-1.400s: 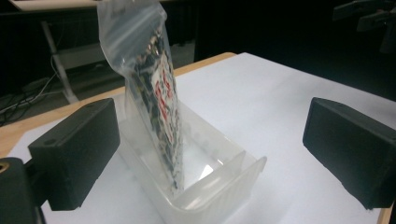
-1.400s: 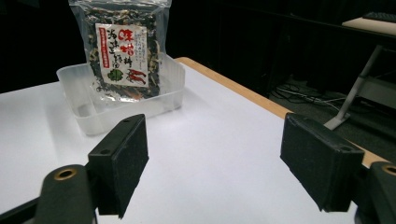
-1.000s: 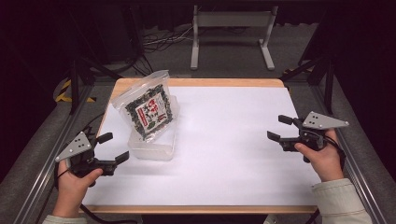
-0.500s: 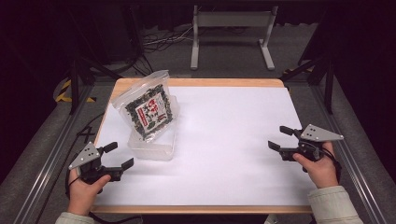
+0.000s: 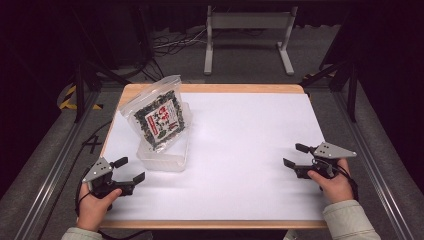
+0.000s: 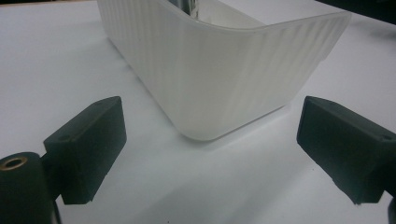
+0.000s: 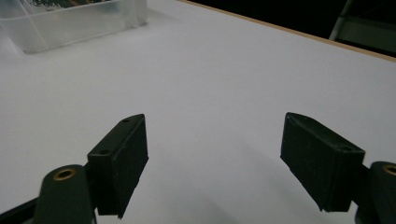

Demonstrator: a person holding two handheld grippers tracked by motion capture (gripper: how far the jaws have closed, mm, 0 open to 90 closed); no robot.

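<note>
A clear zip bag of dark snacks with a red-and-white label (image 5: 160, 117) stands tilted in a translucent plastic tub (image 5: 165, 159) on the left of the white table (image 5: 250, 145). My left gripper (image 5: 129, 169) rests low at the front left corner, open, jaws empty, just short of the tub's near end. In the left gripper view the tub's ribbed corner (image 6: 219, 74) sits close ahead between the two black pads. My right gripper (image 5: 295, 155) lies open and empty at the front right, far from the tub (image 7: 70, 23).
A wooden rim (image 5: 210, 88) edges the table's far side. Metal rails (image 5: 50, 170) run along both sides, and a grey stand (image 5: 247, 30) with cables sits on the dark floor beyond. Bare white surface spreads between the two grippers.
Both grippers have come down and back toward the table's front edge, the left one to the front left corner, the right one lower at the right. The bag and tub stayed put.
</note>
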